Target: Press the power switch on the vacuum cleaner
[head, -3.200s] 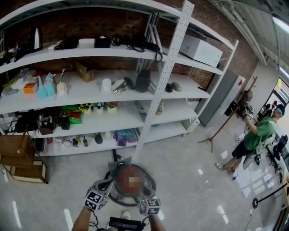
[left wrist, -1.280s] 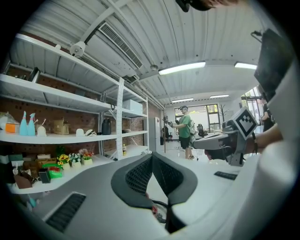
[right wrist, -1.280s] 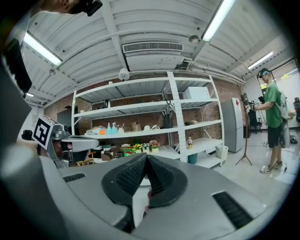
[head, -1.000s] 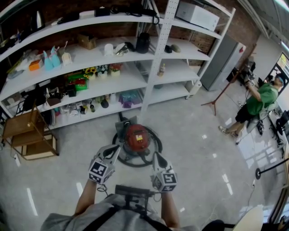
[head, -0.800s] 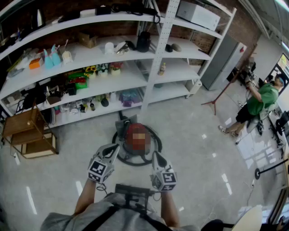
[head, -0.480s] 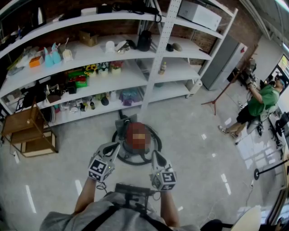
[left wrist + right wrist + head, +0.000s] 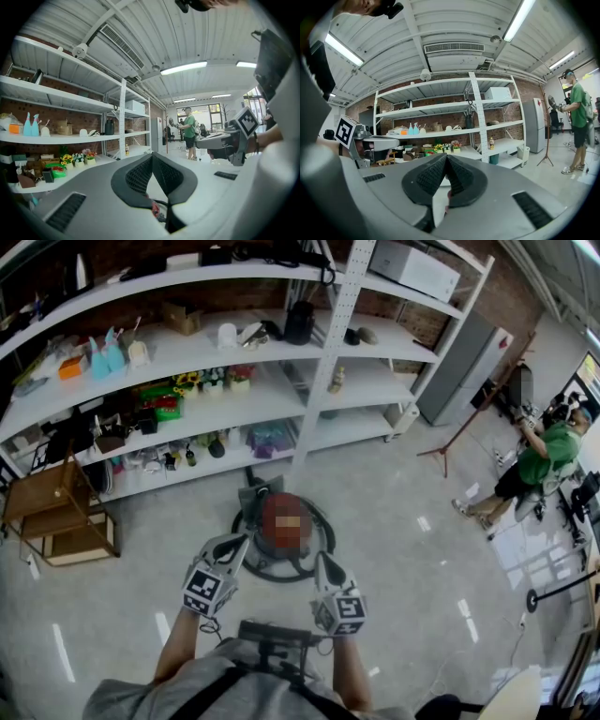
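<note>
Fingers (image 7: pixel 136 174) pressed together, nothing between, on left gripper (image 7: pixel 238 544) and right gripper (image 7: pixel 324 564); vacuum cleaner (image 7: pixel 266 540) on floor (image 7: pixel 394 568) before shelving (image 7: pixel 328 395).

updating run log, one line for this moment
left gripper shut | right gripper shut | red round vacuum cleaner on glossy grey floor, untouched

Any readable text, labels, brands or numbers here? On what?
None readable.
Left tool, right tool: cubes carry black-and-white square patterns, no letters.
Vacuum cleaner: mosaic patch over its top, no brand legible.
Goods on the shelving: labels too small to read.
</note>
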Available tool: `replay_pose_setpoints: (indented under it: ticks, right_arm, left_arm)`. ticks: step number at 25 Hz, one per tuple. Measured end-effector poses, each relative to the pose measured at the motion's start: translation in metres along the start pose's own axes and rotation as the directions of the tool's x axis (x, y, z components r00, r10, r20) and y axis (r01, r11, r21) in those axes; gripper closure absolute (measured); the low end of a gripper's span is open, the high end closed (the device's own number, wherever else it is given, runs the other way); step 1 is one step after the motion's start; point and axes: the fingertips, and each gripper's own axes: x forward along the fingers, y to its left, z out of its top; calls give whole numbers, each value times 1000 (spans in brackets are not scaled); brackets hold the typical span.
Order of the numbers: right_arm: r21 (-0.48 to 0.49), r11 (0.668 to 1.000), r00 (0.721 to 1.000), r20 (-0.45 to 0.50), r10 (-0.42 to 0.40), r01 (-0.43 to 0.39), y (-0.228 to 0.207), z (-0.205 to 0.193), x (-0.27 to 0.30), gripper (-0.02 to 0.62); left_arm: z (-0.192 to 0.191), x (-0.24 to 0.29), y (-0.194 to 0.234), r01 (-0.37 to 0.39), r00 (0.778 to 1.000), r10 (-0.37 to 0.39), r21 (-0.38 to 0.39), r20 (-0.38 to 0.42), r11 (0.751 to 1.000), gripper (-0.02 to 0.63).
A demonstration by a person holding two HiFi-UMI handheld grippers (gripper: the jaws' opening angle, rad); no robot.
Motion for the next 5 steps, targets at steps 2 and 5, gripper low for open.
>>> replay_pose_setpoints:
  ticks: [2, 5]
  right_arm:
    - [1, 1000, 1000, 1, 1, -1, 1, 1, 1, 584]
    - [-2, 1000, 1000, 0, 6, -6, 2, 1, 2, 584]
  left_arm:
    - [1, 0, 0, 2, 1000, -2, 2, 0, 1000, 600]
    - [2, 1, -1, 5, 1000, -5, 4, 3, 1000, 600]
